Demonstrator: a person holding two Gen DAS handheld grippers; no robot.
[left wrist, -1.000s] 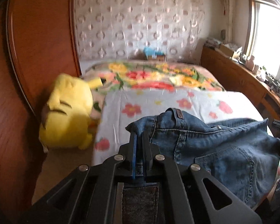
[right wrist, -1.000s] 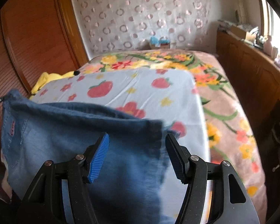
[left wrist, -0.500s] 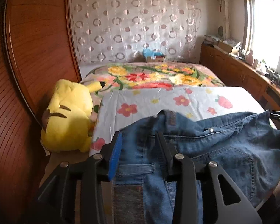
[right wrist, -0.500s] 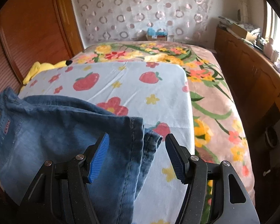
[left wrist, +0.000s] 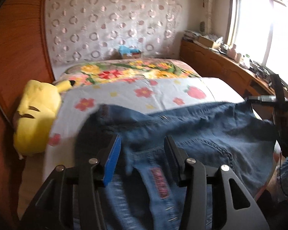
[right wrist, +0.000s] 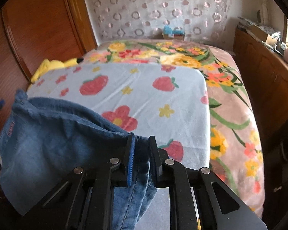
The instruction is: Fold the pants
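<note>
Right gripper (right wrist: pixel 141 153): jaws just closed, pinching jeans (right wrist: pixel 48 134) edge. Left gripper (left wrist: pixel 142 161): jaws just opened, spread over jeans.

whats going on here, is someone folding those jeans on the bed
Yes. A person with a handheld gripper in each hand is working a pair of blue jeans on the strawberry-print sheet on the bed. The right gripper has just closed on a bunched edge of the denim. The left gripper has just been opening, jaws apart over the jeans without pinching them. The fold is unfinished.
</note>
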